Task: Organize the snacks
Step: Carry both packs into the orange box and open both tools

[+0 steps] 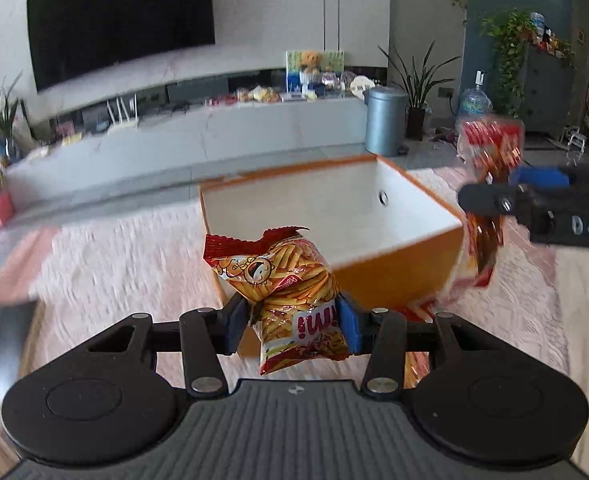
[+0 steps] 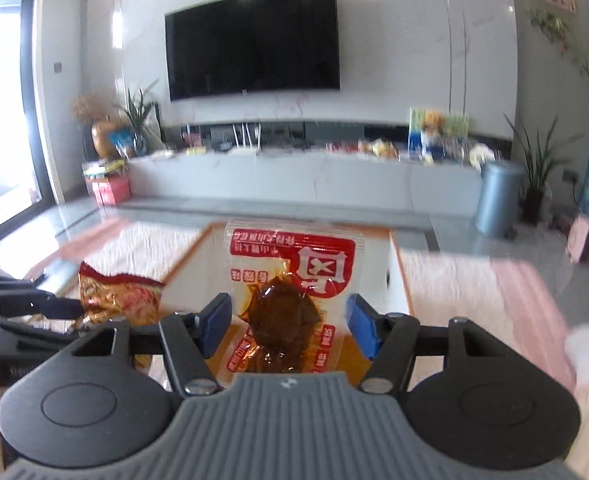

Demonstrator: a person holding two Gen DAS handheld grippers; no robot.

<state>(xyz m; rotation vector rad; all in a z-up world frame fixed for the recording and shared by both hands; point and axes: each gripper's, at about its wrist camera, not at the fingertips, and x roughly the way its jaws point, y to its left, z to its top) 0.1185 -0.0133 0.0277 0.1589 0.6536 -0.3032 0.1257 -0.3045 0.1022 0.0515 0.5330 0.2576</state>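
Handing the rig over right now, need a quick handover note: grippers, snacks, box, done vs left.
Left gripper: shut on the fries snack bag, held up in front of the orange box.
Right gripper: shut on the red-and-clear snack pouch, also held up near the box.
Done: both snacks picked up.
Left: drop both in the box; what shows of its white inside looks empty. Views are blurred, so check for other snacks.

A large black television (image 2: 252,42) hangs on a pale marble wall (image 2: 394,40) above a long, low grey media console (image 2: 294,178) cluttered with small items. A grey cylindrical bin (image 2: 497,200) stands at the console's right end beside a potted plant (image 2: 538,168). Daylight enters through a glass door (image 2: 2,100) at the left, shining on the glossy grey floor (image 2: 54,220).
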